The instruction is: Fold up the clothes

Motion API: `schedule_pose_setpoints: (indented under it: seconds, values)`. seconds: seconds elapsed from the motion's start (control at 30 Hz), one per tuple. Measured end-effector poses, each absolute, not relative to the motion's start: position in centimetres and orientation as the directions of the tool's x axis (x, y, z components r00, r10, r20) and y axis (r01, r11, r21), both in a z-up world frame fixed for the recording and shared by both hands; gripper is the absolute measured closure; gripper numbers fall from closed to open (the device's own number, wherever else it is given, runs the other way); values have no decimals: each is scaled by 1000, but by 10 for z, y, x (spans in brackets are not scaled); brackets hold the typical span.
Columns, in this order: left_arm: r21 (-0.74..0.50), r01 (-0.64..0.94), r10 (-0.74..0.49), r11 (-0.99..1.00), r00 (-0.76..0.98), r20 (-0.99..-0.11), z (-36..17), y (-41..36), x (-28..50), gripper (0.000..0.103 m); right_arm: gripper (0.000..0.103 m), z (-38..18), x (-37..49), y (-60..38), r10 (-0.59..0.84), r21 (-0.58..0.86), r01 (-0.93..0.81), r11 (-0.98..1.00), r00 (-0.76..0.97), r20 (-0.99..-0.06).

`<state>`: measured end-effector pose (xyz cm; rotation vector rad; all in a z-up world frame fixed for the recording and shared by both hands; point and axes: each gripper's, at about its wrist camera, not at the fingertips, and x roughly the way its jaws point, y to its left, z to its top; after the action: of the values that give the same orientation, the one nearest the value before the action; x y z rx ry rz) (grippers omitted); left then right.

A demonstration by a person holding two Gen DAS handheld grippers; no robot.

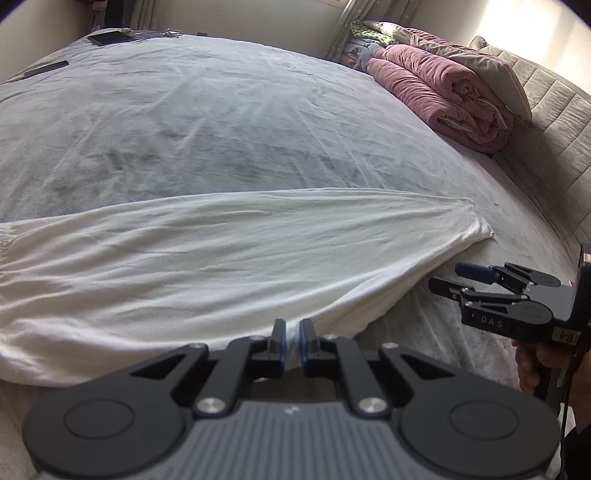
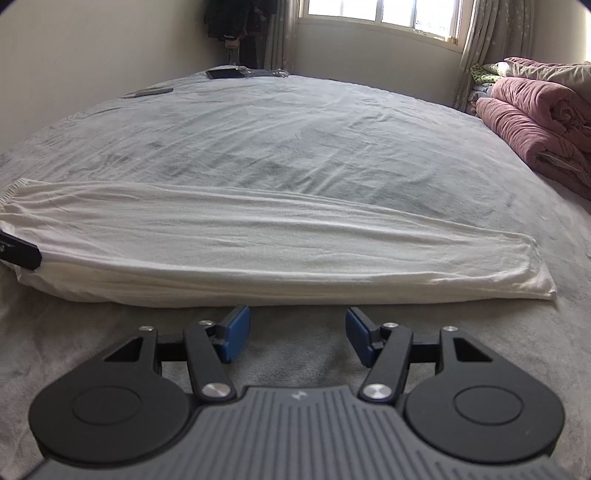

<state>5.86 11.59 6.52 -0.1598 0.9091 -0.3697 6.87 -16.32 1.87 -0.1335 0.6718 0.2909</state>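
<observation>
Left tool (image 1: 291, 345): pinched tight on the near edge of the white garment (image 1: 221, 258), apparently anchoring it for a fold; right tool (image 2: 297, 334): jaws wide, empty, just short of the garment's long near edge. Garment lies flattened along the near side of the bed (image 1: 203, 122). Beyond: bare grey sheet, rolled pink quilt (image 1: 443, 92) at the far right edge, a window (image 2: 380, 14).

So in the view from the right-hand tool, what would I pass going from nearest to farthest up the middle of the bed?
The open right gripper with blue pads → bare grey bedsheet → long folded white garment → wrinkled grey sheet → dark flat phone-like slab at the far edge → bright window.
</observation>
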Motion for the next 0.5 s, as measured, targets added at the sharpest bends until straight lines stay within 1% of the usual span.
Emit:
schedule_pose_setpoints:
  seconds: [0.1,0.23,0.3,0.5]
  values:
    - [-296,241,-381,924,556,-739,64,118,57,95,42,25,61,-145,305,-25,-407,913,722,-620]
    - [-301,233,-381,925,544,-748,60,119,59,95,42,25,50,-105,372,-99,-558,824,664,-648]
    - [-303,228,-379,925,537,-754,58,119,60,95,42,23,46,-89,409,-98,-616,781,624,-665]
    - [-344,203,-398,917,548,-736,64,130,61,96,42,19,38,-54,437,-132,-696,705,574,-692]
